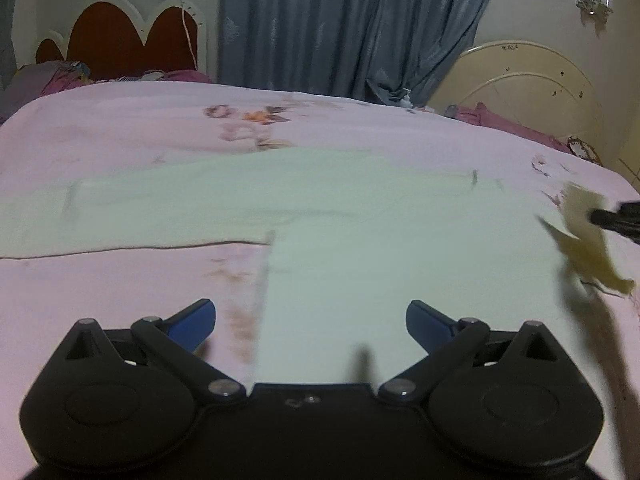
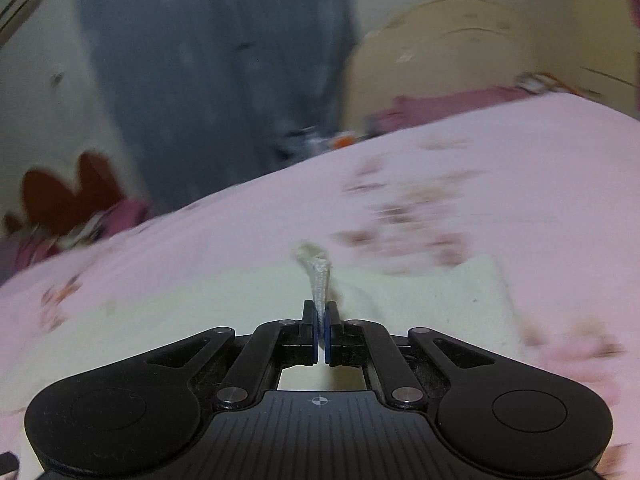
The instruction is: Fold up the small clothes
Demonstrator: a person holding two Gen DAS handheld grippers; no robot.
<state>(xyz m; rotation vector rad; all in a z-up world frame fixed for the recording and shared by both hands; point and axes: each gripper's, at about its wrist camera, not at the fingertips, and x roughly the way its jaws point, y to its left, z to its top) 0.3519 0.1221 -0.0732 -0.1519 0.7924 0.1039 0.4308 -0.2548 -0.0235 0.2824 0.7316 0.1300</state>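
Note:
A pale green small garment (image 1: 320, 216) lies spread flat on the pink bedsheet (image 1: 120, 128), its sleeves out to left and right. My left gripper (image 1: 311, 322) is open and empty, hovering over the garment's lower part. My right gripper (image 2: 322, 320) is shut on a pinched edge of the garment (image 2: 318, 280) and lifts it off the bed. In the left wrist view the right gripper (image 1: 600, 218) shows at the far right, holding up the garment's right edge (image 1: 580, 232). The rest of the cloth (image 2: 160, 320) lies below in the right wrist view, blurred.
The bed has a floral print (image 1: 248, 120). A blue curtain (image 1: 340, 24) hangs behind it. A red and white headboard (image 1: 132, 36) stands at the back left, a cream one (image 1: 520, 80) at the back right. Purple bedding (image 1: 512, 124) lies along the far edge.

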